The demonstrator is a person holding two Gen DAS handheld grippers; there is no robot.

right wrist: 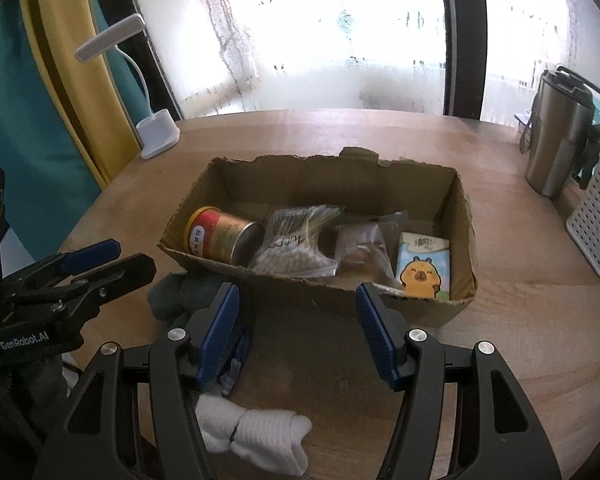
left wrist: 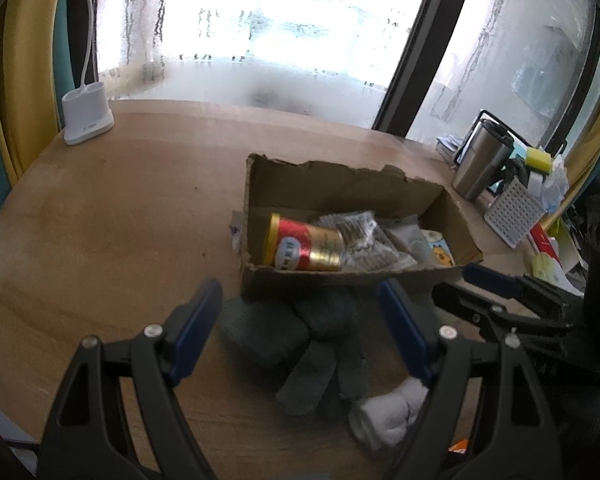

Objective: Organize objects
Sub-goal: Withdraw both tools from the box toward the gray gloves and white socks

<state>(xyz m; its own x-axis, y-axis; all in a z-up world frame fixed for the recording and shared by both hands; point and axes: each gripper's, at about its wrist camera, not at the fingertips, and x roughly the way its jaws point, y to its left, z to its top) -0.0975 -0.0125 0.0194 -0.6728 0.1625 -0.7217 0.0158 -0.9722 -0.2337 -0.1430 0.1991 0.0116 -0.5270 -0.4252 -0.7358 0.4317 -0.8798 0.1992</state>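
Observation:
A torn cardboard box (right wrist: pixel 462 216) (left wrist: pixel 260 184) sits mid-table. In it lie a red and gold can (right wrist: pixel 220 236) (left wrist: pixel 304 248), a clear bag of cotton swabs (right wrist: pixel 296 240), a brown snack packet (right wrist: pixel 360 248) and a tissue pack (right wrist: pixel 424 268) with a cartoon animal. In front of the box lie dark grey socks (left wrist: pixel 300 332) (right wrist: pixel 180 292) and a rolled white sock (right wrist: pixel 256 436) (left wrist: pixel 388 412). My left gripper (left wrist: pixel 300 320) (right wrist: pixel 120 260) is open above the grey socks. My right gripper (right wrist: pixel 298 328) (left wrist: pixel 464 284) is open over bare table just before the box. A small blue item (right wrist: pixel 236 360) is partly hidden under its left finger.
A white desk lamp (left wrist: pixel 86 120) (right wrist: pixel 158 136) stands at the back left by the fogged window. A steel tumbler (right wrist: pixel 556 148) (left wrist: pixel 480 160) and a white perforated rack (right wrist: pixel 596 224) stand at the right edge with other clutter. The wooden table (left wrist: pixel 100 220) curves away on the left.

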